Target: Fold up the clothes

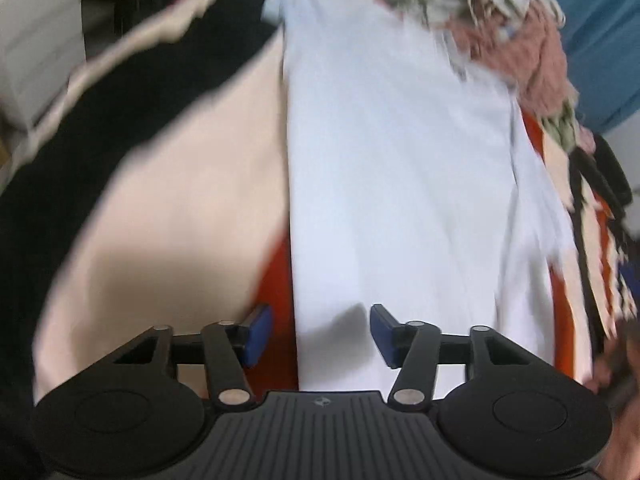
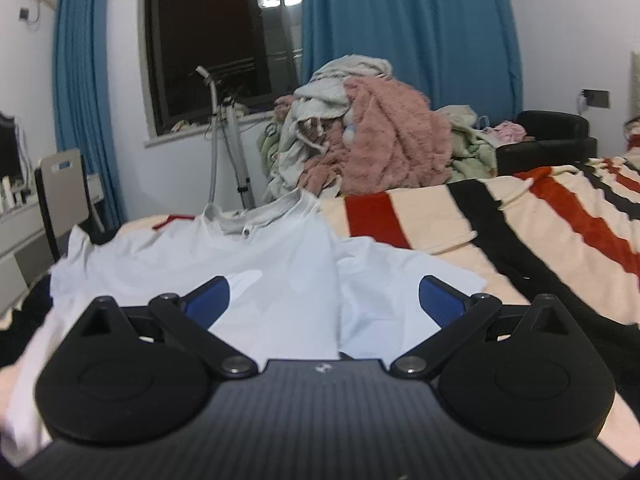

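A white shirt lies spread on the striped bed blanket, collar at the far end, with a fold line running down its middle. My right gripper is open and empty, low over the shirt's near hem. In the left wrist view the same white shirt runs away from me as a long folded panel. My left gripper is open, its blue pads either side of the shirt's left edge, holding nothing. This view is blurred.
A heap of pink and pale green clothes sits at the far end of the bed. A chair and a metal stand are at left by the window. Blue curtains hang behind. A black seat is at far right.
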A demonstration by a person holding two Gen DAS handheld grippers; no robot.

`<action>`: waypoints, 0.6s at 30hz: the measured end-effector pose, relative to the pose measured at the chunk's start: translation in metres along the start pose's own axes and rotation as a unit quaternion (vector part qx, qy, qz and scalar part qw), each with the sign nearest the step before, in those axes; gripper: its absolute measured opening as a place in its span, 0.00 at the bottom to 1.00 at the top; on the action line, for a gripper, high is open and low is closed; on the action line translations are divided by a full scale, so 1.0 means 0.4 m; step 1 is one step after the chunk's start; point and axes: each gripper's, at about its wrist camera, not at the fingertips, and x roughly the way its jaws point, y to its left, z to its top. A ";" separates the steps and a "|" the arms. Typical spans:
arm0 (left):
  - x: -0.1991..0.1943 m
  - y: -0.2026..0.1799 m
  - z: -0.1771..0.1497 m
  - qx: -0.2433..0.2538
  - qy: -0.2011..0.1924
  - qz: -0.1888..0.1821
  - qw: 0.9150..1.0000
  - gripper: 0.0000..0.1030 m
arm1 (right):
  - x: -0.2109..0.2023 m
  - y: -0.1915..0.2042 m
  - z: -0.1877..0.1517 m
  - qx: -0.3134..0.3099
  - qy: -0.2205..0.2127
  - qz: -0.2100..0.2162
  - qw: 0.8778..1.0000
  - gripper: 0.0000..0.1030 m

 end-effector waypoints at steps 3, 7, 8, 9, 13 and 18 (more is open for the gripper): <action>-0.035 -0.003 -0.084 0.005 0.013 0.000 1.000 0.44 | -0.045 -0.027 0.003 0.015 0.005 -0.006 1.000 1.00; -0.057 -0.017 -0.130 0.036 0.011 0.002 0.999 0.30 | -0.088 -0.050 0.006 0.021 0.017 -0.012 1.000 1.00; -0.055 -0.017 -0.131 0.031 0.020 -0.006 0.999 0.26 | -0.099 -0.056 0.007 0.024 0.016 -0.011 1.000 1.00; -0.056 -0.015 -0.133 0.028 0.025 -0.013 0.999 0.21 | -0.109 -0.060 0.009 0.026 0.013 -0.010 1.000 1.00; -0.101 0.004 -0.137 0.005 0.020 -0.041 0.999 0.04 | -0.135 -0.063 0.010 0.021 0.007 -0.008 1.000 1.00; -0.226 0.037 -0.082 0.019 0.013 -0.007 1.000 0.01 | -0.144 -0.057 0.008 0.011 0.010 -0.007 1.000 1.00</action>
